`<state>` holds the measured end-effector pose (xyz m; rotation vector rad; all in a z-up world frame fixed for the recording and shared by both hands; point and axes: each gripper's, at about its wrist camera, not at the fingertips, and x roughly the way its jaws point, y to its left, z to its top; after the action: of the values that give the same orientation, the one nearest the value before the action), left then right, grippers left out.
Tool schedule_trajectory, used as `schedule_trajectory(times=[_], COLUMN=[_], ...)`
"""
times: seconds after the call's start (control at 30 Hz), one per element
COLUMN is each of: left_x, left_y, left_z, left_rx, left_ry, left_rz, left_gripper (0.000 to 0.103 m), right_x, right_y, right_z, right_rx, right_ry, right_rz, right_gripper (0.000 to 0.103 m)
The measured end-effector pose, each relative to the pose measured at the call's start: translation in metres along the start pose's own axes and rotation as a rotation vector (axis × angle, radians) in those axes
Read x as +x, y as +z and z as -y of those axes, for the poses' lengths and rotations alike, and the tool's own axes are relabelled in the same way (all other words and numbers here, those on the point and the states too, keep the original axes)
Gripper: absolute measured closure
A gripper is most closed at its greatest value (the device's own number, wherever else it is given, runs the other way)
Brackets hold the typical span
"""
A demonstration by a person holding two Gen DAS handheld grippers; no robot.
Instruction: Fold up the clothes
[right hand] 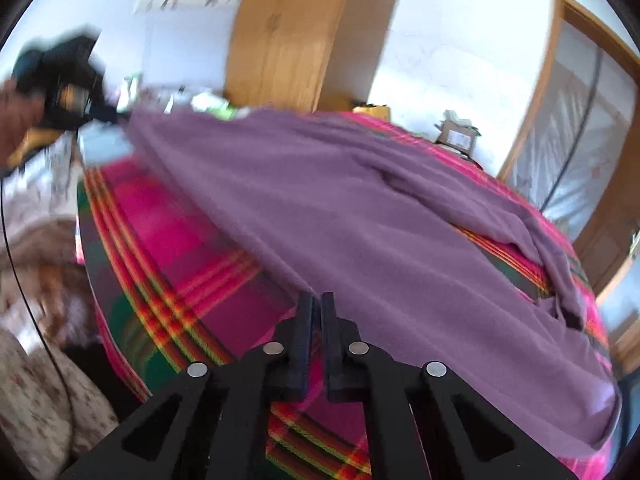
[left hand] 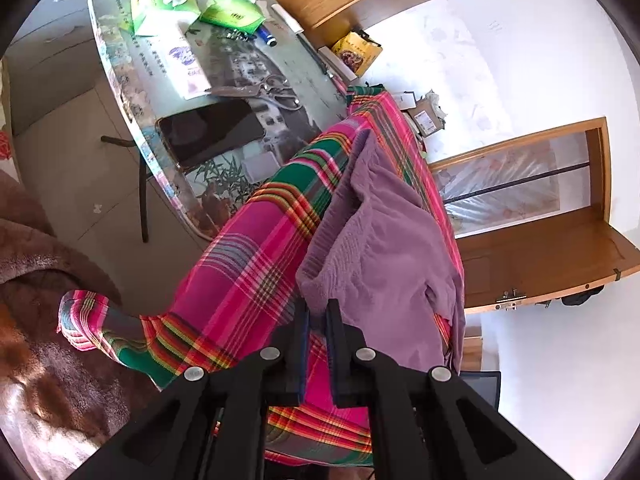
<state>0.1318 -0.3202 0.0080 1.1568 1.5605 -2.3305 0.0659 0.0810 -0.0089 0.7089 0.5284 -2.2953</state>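
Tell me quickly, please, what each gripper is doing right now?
Left gripper: shut on the purple garment.
Right gripper: shut on the purple garment's edge.

White walls (left hand: 540,40), wooden wardrobe (right hand: 288,36), glazed wooden door (left hand: 532,184), pale tiled floor (left hand: 72,148), daylight

The black two-finger left gripper (left hand: 318,306) points downward, its jaws nearly closed and pinching. The black two-finger right gripper (right hand: 319,300) tilts down likewise, jaws pressed together.
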Motion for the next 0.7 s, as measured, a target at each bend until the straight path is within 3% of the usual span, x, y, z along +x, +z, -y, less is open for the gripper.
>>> schedule_trajectory(times=[0.1,0.17,0.27,0.4,0.47,0.53,0.7], left_x=[0.003,0.006,0.01,0.011,0.012,0.012,0.013], left_y=[0.0,0.0,0.0,-0.001,-0.001,-0.002,-0.003], left_z=[-0.005,-0.009,-0.014,-0.017,-0.018,-0.02,-0.024], left_rx=[-0.009,-0.017,-0.026,-0.029,-0.03,-0.031,-0.034], left_ry=[0.008,0.013,0.02,0.011,0.005,0.003,-0.007], left_rz=[-0.008,-0.013,-0.024,-0.029,-0.03,-0.034,-0.041], left_gripper=[0.095,0.095,0.095,0.095,0.095,0.095,0.095], right_x=[-0.016,-0.02,-0.022,-0.017,-0.012,-0.004,0.017], right_y=[0.013,0.02,0.023,0.021,0.017,0.015,0.016], right_z=[0.016,0.019,0.017,0.006,-0.01,-0.023,-0.045], right_rx=[0.074,0.066,0.057,0.039,-0.008,-0.043,-0.12], right_ry=[-0.012,-0.063,-0.063,0.021,0.058,0.09,0.105], right_rz=[0.044,0.055,0.059,0.025,0.004,-0.019,-0.059], right_gripper=[0.101,0.103,0.103,0.101,0.094,0.078,0.077])
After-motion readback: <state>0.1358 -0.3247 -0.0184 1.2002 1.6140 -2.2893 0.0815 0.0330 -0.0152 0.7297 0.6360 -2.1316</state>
